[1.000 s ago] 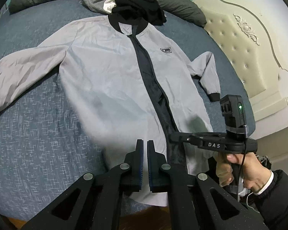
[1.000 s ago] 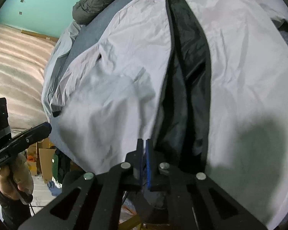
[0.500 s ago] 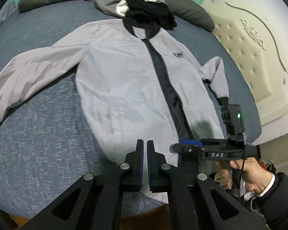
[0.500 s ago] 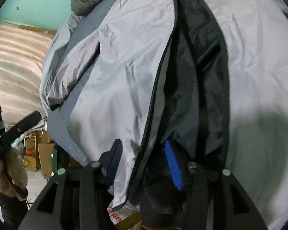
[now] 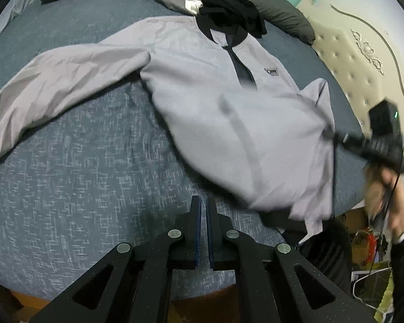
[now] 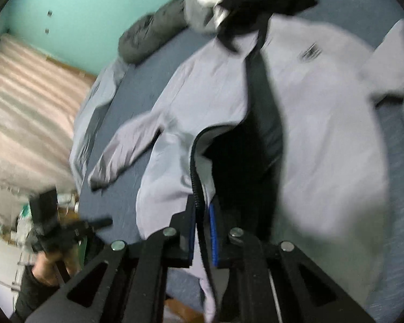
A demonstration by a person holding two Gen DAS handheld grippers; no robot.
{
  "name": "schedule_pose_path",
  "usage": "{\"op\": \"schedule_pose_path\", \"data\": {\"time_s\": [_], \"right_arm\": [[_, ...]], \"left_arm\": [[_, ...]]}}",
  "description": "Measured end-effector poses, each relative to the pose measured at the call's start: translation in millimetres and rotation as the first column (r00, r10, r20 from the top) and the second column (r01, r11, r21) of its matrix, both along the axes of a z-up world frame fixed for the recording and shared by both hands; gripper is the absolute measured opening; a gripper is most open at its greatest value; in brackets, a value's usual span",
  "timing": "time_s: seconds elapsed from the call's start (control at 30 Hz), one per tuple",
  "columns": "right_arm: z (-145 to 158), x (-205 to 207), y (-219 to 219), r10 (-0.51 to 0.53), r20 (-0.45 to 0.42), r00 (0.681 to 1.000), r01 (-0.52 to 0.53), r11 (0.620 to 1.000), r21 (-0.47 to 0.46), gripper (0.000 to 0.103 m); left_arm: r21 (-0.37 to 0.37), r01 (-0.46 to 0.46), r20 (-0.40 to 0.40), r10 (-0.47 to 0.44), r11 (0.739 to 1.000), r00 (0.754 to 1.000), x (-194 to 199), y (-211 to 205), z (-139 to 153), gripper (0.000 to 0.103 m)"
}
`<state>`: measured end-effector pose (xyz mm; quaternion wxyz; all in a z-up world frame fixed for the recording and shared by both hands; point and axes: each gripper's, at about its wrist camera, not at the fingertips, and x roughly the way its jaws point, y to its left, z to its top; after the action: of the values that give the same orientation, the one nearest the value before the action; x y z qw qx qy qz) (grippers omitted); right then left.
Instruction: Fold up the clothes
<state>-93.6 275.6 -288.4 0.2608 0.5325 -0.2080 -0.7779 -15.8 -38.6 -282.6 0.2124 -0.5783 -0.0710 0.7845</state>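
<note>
Spreading over the blue bedspread [image 5: 67, 188], one grey jacket [image 5: 202, 102] is seen, its zipper edge pinched at the hem in the right gripper [image 6: 202, 231]. The left gripper [image 5: 203, 231] is held nearly closed on nothing over bare bedspread beside the jacket's hem. A chest badge [image 5: 271, 72] on the jacket cannot be read.
</note>
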Motion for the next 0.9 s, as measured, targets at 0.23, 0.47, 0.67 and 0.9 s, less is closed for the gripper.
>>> {"op": "schedule_pose_path", "data": {"time_s": [0.23, 0.47, 0.67, 0.9], "right_arm": [[2, -18, 38, -0.069, -0.008, 0.998, 0.07, 0.995, 0.076, 0.007], [-14, -23, 57, -0.105, 0.015, 0.994, 0.103, 0.988, 0.114, 0.007], [-25, -22, 65, -0.112, 0.036, 0.993, 0.106, 0.986, 0.127, 0.007], [-35, -21, 72, -0.121, 0.058, 0.991, 0.113, 0.986, 0.125, 0.007]], "left_arm": [[0.023, 0.047, 0.032, -0.047, 0.999, 0.998, 2, 27, -22, 0.021], [0.057, 0.096, 0.049, -0.098, 0.994, 0.994, -1, 68, -48, 0.04], [0.092, 0.038, 0.074, -0.045, 0.995, 0.996, -21, 80, -74, 0.04], [0.122, 0.064, 0.071, -0.073, 0.991, 0.995, -35, 95, -93, 0.028]]}}
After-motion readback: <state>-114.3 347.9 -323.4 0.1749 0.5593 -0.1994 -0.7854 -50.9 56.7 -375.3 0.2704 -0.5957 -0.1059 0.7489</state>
